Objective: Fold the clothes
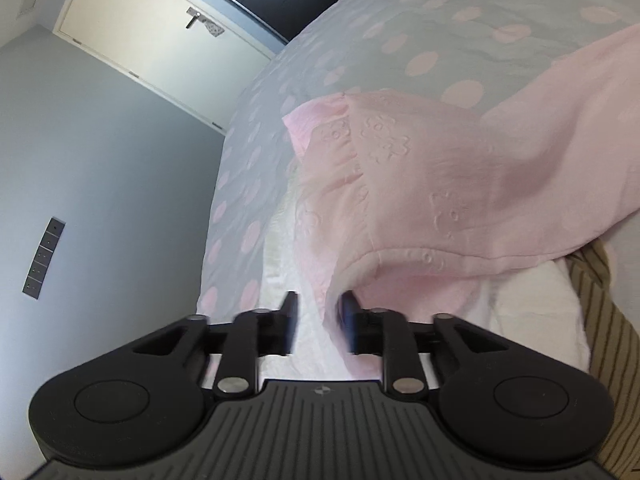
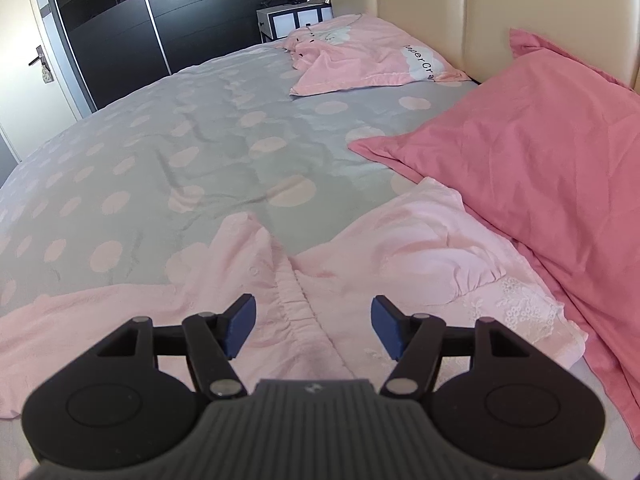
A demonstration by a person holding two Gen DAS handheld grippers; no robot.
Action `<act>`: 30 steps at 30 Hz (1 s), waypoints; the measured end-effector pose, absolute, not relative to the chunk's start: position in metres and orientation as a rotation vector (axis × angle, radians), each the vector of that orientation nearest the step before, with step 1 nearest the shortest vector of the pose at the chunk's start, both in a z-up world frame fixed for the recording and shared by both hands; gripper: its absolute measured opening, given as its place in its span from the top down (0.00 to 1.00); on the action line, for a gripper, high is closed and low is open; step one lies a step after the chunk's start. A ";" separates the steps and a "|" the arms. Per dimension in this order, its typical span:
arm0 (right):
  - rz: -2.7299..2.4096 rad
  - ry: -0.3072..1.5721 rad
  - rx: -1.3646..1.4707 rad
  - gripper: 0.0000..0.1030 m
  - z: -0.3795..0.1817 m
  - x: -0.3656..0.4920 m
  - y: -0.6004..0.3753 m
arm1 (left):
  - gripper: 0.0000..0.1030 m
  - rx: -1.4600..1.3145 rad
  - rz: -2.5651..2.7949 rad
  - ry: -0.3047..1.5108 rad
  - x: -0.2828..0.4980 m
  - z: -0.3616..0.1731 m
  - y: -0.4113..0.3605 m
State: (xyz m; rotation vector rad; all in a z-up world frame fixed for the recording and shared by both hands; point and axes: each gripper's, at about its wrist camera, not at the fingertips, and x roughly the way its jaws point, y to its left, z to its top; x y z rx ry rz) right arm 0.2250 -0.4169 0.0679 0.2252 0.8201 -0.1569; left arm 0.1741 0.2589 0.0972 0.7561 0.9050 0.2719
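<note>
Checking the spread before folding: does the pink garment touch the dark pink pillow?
Touching. The right wrist view shows the pink garment lapping against the dark pink pillow.

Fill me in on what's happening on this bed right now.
A person is folding a light pink garment on the polka-dot bedspread, using a hand-held gripper in each hand. The left hand-held gripper sits at a gathered edge of the pink fabric with its fingers close together, though blur hides whether cloth is pinched. The right hand-held gripper is open above the garment's ruffled middle seam, holding nothing. A darker pink pillow lies beside the garment. The folding looks barely begun.
</note>
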 end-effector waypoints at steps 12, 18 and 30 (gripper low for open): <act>-0.175 0.884 0.229 0.36 0.061 0.181 -0.453 | 0.53 0.649 -0.137 0.933 0.088 0.100 0.170; -0.163 0.976 0.287 0.38 0.040 0.145 -0.479 | 0.53 0.696 -0.360 0.979 0.044 0.078 0.128; -0.097 1.093 0.531 0.50 -0.019 0.108 -0.488 | 0.53 0.633 -0.414 0.997 -0.027 0.046 0.111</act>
